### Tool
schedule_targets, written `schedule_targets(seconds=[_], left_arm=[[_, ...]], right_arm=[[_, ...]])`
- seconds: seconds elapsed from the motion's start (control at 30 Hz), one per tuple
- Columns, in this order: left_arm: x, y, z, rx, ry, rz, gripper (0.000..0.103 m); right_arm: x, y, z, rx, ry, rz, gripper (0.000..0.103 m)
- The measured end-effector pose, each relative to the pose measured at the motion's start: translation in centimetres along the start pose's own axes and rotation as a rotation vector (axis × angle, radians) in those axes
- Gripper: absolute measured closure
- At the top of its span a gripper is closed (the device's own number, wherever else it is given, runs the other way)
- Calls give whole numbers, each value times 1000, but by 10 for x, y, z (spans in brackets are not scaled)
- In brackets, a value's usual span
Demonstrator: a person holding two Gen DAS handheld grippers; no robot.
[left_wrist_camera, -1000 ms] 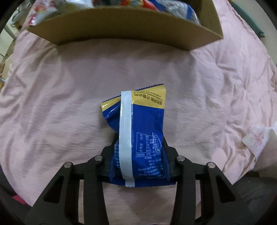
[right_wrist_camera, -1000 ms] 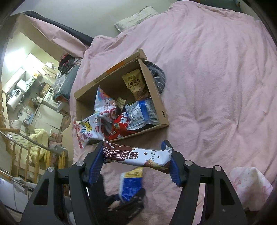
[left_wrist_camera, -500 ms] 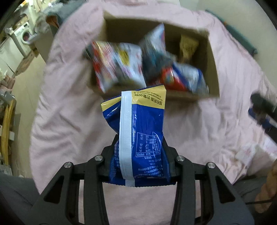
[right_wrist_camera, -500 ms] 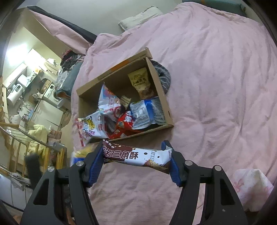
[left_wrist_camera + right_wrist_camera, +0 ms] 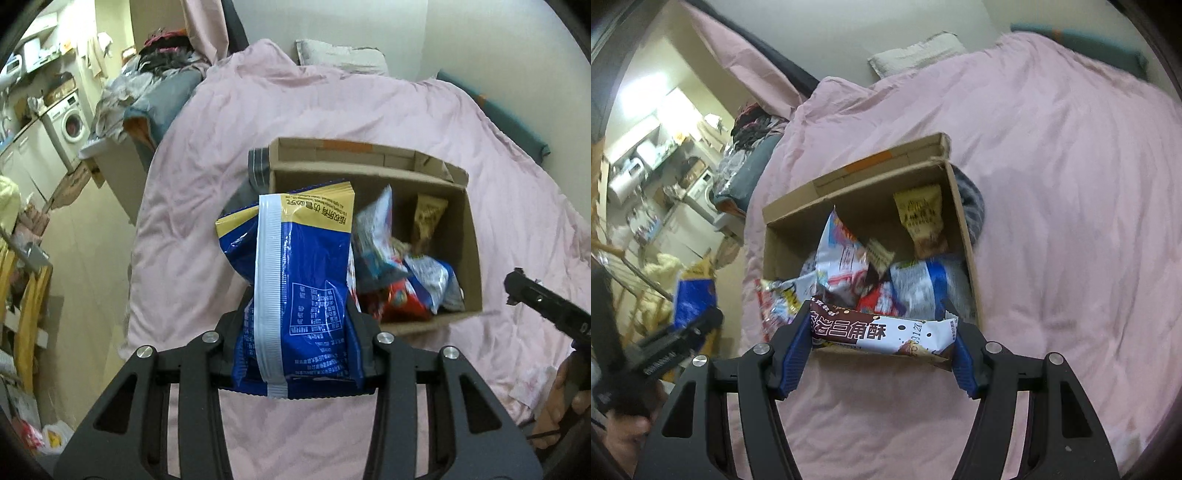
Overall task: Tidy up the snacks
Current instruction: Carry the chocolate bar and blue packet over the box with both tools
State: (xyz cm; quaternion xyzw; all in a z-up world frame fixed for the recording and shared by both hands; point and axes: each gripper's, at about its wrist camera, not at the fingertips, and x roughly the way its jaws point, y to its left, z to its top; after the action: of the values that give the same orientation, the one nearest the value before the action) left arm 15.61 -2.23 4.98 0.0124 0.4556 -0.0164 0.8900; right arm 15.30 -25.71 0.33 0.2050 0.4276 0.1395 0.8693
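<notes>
Left wrist view: the blue-and-yellow snack bag (image 5: 299,295), pinched in the left gripper (image 5: 297,332), has been lifted off the pink bedspread (image 5: 207,184) — the cardboard box (image 5: 472,236) is now looked into. Right wrist view: the brown-and-white bar (image 5: 882,330) is clamped endwise by the right gripper (image 5: 879,343) and has been carried to the box's near edge — a drop-in looks close.

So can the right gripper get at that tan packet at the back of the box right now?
Probably not: the right gripper is shut on the brown and white wafer pack, though the tan packet lies uncovered in the open cardboard box.
</notes>
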Motion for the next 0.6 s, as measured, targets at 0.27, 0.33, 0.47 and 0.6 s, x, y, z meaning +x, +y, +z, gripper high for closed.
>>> schedule_targets(seconds=[0.27, 0.33, 0.47, 0.6], left_arm=[[34, -3, 21, -18, 26, -9, 65], [46, -2, 28, -35, 42, -10, 65], [71, -4, 37, -66, 100, -27, 65], [94, -9, 42, -92, 156, -50, 65]], right_arm=[[35, 5, 26, -40, -2, -7, 36], [44, 6, 31, -52, 0, -18, 36], [63, 2, 40, -57, 15, -44, 36], [75, -4, 45, -36, 30, -20, 36]])
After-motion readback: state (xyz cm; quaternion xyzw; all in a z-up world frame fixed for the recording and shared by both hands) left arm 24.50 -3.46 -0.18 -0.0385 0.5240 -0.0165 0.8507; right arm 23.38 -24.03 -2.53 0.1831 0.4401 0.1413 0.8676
